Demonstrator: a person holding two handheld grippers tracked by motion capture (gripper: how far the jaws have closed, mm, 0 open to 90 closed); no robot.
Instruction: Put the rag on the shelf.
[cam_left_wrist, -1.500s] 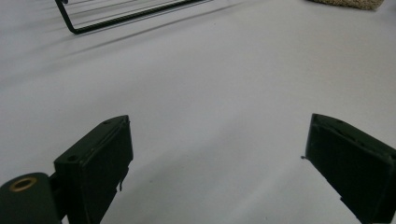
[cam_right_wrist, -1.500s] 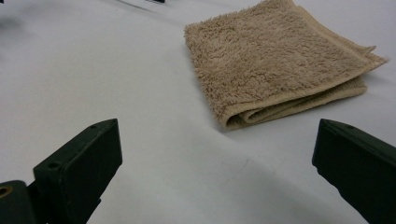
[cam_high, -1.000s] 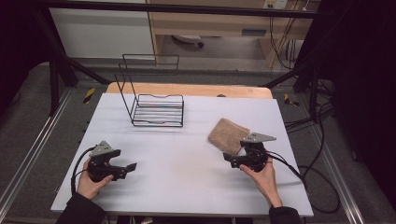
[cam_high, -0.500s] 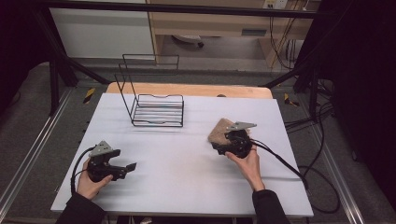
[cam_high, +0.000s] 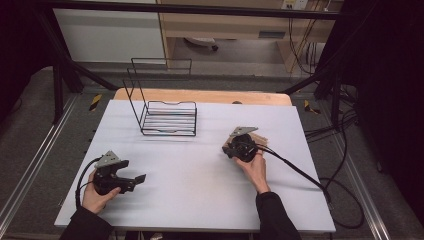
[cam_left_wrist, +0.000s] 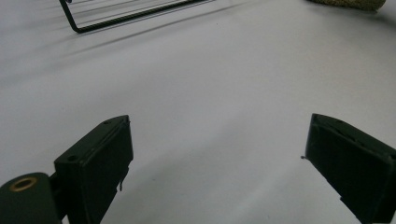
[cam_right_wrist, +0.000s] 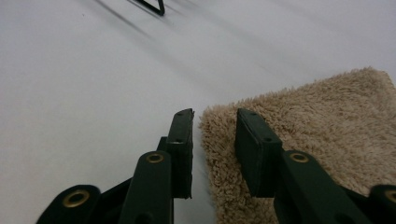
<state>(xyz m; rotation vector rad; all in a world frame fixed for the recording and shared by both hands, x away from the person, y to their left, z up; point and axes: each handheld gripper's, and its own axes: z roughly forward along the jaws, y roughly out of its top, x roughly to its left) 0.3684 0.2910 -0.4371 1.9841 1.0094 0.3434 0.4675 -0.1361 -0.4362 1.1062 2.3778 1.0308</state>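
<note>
A beige fluffy towel (cam_right_wrist: 317, 140) lies flat on the white table (cam_high: 200, 195), right of centre, with a corner of the towel (cam_high: 259, 136) visible past the right hand. My right gripper (cam_right_wrist: 212, 123) is at its near edge: one jaw rests on the table just beside the edge, the other on top of the pile, and a strip of towel lies between them. Its jaws have just been closing and a thin gap still shows at the towel's edge. In the high view the right gripper (cam_high: 230, 149) covers most of the towel. My left gripper (cam_left_wrist: 217, 154) is open and empty, low over the table's front left (cam_high: 137, 179).
A black wire rack (cam_high: 167, 117) stands at the back left of the table, its base also seen in the left gripper view (cam_left_wrist: 126, 16). A wooden board (cam_high: 200, 96) runs behind the table. Cables (cam_high: 300, 172) trail off to the right.
The right hand has moved away from the person and leftward onto the towel, and its jaws have narrowed around the towel's edge. The left hand has stayed put.
</note>
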